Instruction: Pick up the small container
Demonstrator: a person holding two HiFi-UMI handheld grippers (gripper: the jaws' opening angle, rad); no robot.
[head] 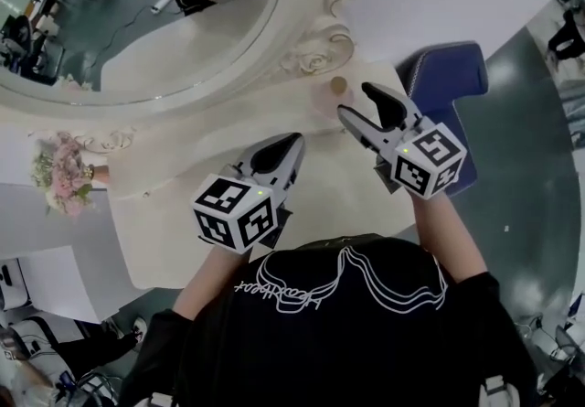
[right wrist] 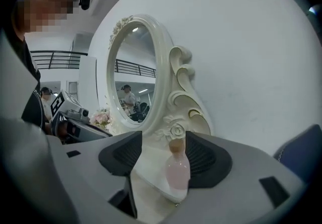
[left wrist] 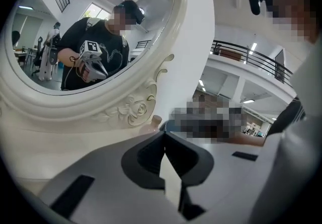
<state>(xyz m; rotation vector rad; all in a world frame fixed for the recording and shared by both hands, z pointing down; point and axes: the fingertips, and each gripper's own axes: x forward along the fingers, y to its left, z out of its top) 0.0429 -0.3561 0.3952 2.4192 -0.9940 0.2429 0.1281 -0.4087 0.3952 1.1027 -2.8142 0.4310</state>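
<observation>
Head view: cream table [head: 183,213] against a white wall, oval mirror [head: 137,21] in a carved frame behind it, flowers [head: 59,172] at the left end, blue chair [head: 448,76] on the right. The container [head: 336,88], a small pink bottle with a cork top, stands at the table's far right by the frame's foot. Right gripper [head: 355,99] is at the container with its jaws spread. Left gripper [head: 291,142] hovers mid-table, well short of it. Left gripper view: left gripper [left wrist: 163,135] has its jaws pressed together, nothing between them; the container [left wrist: 153,122] peeks just past the tips, with the mirror [left wrist: 90,26] above. Right gripper view: right gripper [right wrist: 163,142] has its jaws wide apart, and the container [right wrist: 177,170] stands upright on the table [right wrist: 151,167] between them, close to the right pad with a clear gap to the left pad; cannot tell if it touches. Mirror [right wrist: 133,72] and flowers [right wrist: 100,116] lie beyond.
</observation>
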